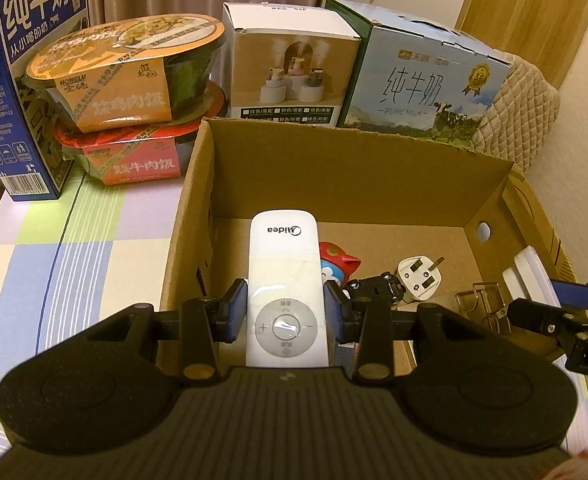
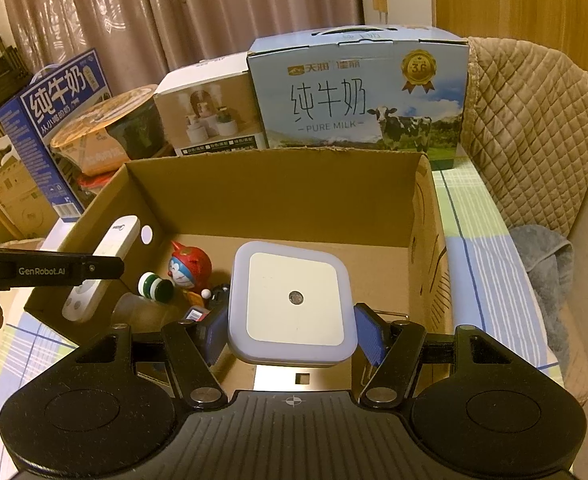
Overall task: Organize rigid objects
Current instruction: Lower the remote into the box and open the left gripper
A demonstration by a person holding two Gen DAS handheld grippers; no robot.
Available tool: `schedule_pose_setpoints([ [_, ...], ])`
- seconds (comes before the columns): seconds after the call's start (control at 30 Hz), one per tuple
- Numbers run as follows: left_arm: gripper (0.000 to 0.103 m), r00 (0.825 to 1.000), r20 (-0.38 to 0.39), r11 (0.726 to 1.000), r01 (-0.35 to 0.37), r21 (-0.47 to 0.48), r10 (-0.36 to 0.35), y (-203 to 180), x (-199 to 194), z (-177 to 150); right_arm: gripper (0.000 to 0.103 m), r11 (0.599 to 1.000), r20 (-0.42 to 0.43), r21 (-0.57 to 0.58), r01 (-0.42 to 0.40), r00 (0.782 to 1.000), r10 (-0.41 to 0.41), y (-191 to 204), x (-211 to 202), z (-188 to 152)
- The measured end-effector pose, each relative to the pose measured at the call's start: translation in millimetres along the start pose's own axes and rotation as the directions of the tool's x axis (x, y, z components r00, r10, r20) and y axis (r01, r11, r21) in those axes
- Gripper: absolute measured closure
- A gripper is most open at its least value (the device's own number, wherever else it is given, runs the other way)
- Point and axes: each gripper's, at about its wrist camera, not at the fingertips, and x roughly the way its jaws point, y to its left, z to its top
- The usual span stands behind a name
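Observation:
My left gripper (image 1: pixel 285 316) is shut on a white Midea remote (image 1: pixel 283 280), held over the near left part of an open cardboard box (image 1: pixel 334 152). The same remote (image 2: pixel 105 268) shows at the box's left wall in the right wrist view. My right gripper (image 2: pixel 291 336) is shut on a square white night light (image 2: pixel 294 300), held above the box's (image 2: pixel 269 184) near edge. On the box floor lie a red and blue cat figurine (image 2: pixel 187 268), a white plug (image 1: pixel 420 278), a small black toy car (image 1: pixel 378 286) and metal binder clips (image 1: pixel 484 304).
Behind the box stand a light blue milk carton (image 2: pixel 358 92), a white humidifier box (image 1: pixel 289 68), two stacked rice bowls (image 1: pixel 125 96) and a dark blue milk carton (image 1: pixel 17 80). A small bottle with a green and white cap (image 2: pixel 153 286) lies inside. A quilted cushion (image 2: pixel 534 128) is at right.

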Motion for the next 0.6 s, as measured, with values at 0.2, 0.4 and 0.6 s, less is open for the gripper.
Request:
schedule_pose_setpoints([
  [0.2,0.060,1.000,0.018,1.000,-0.007,-0.001,0.007,1.6,-5.1,1.0,0.041,1.000,0.001,-0.001,0.001,1.000,-0.001,-0.2,-0.5,0.6],
  [0.4,0.060,1.000,0.014,1.000,-0.012,0.007,0.012,3.8,-6.4,-1.5,0.041,1.000,0.002,0.001,0.004,1.000,-0.004,-2.4,-2.7,0.4],
  [0.6,0.060,1.000,0.009,1.000,-0.010,0.002,0.010,5.9,-6.1,-3.9,0.041,1.000,0.000,0.005,0.003,1.000,-0.003,-3.8,-2.6,-0.6],
])
